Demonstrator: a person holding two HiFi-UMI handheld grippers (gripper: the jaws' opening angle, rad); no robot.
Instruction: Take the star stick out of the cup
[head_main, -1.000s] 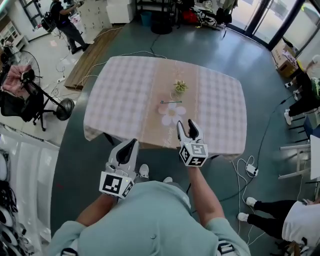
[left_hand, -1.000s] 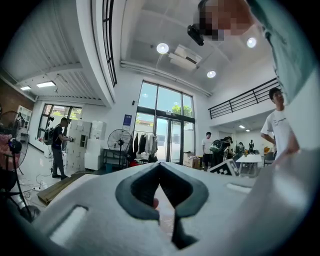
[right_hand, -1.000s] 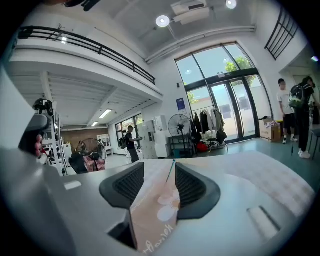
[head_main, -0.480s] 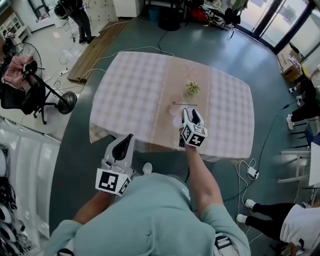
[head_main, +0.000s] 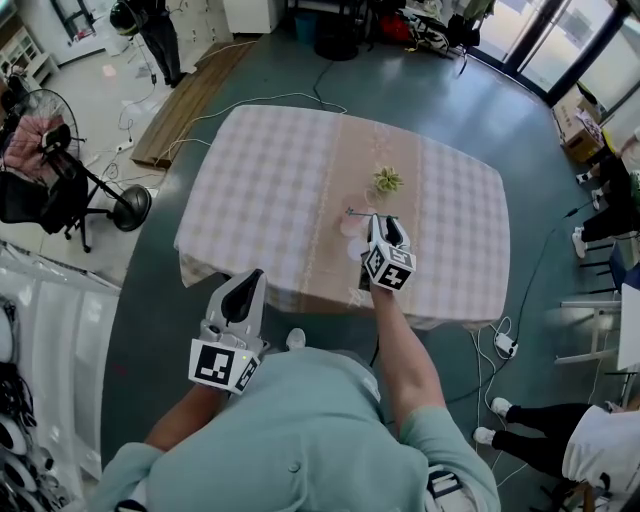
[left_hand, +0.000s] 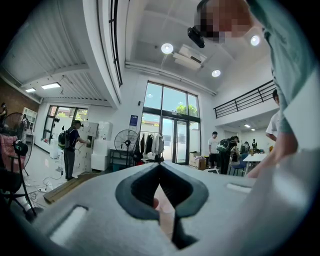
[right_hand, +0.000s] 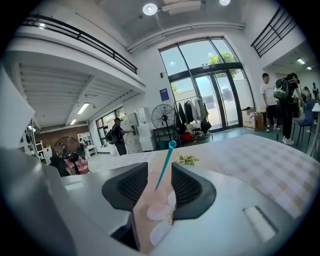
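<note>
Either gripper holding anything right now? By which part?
Nothing held: right gripper jaws, just closing, straddle the teal stick without pressing it; left gripper is shut, empty.

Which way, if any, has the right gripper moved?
Yes: the right gripper went forward from the table edge to the stick, jaws closing, stick between them.

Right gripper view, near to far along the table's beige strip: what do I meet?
Flat white flower shape, thin teal stick with round tip, small green leafy plant, black standing fan.
</note>
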